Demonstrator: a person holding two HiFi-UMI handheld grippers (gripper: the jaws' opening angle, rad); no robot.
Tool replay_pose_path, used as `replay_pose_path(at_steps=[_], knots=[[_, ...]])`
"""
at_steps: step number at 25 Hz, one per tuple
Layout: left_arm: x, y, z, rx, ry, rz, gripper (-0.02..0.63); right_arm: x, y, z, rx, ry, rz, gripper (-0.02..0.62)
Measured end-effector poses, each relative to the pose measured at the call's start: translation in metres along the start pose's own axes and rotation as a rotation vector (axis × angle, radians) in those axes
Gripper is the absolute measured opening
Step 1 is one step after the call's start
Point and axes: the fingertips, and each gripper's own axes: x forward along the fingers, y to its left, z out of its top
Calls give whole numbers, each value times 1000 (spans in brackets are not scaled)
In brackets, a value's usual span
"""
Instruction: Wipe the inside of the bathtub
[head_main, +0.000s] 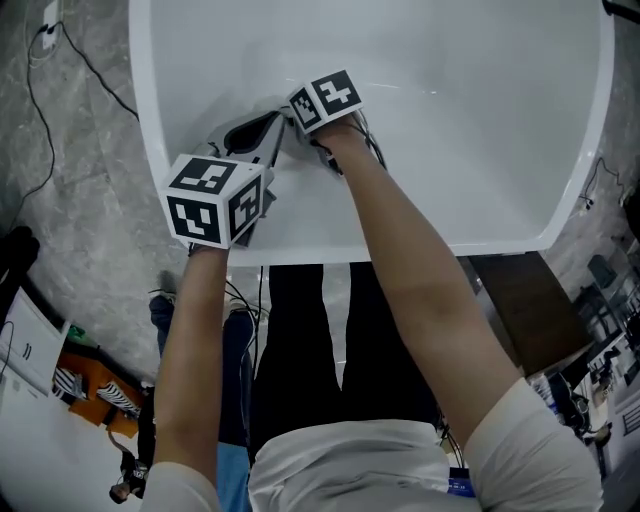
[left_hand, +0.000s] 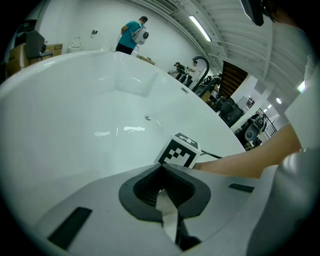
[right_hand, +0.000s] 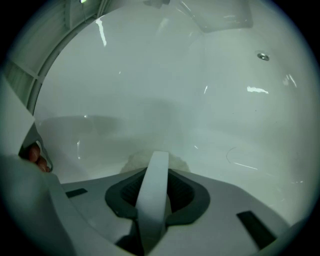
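Note:
The white bathtub (head_main: 450, 150) fills the top of the head view; I lean over its near rim. Both arms reach in at its near left corner. The left gripper (left_hand: 162, 182) is shut, nothing shows beyond its tips, and it points at the right gripper's marker cube (left_hand: 180, 151) just ahead. In the head view the left marker cube (head_main: 215, 200) sits over the rim and the right cube (head_main: 325, 100) lies further inside. The right gripper (right_hand: 152, 167) is shut on a pale cloth (right_hand: 177, 162), which is against the tub's inner wall, with a white strip (right_hand: 154, 192) lying over its jaws.
A small metal fitting (right_hand: 263, 56) sits on the tub wall. Grey marbled floor with a black cable (head_main: 90, 70) lies left of the tub, a dark brown cabinet (head_main: 530, 310) at its right. A person in a teal shirt (left_hand: 131, 35) stands far off.

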Motion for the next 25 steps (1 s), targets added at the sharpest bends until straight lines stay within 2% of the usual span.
replay_pose_path(at_steps=[25], knots=[[57,-42,-5,57,84,-67,11,-77,-94,-43,93,-23,-103,92]])
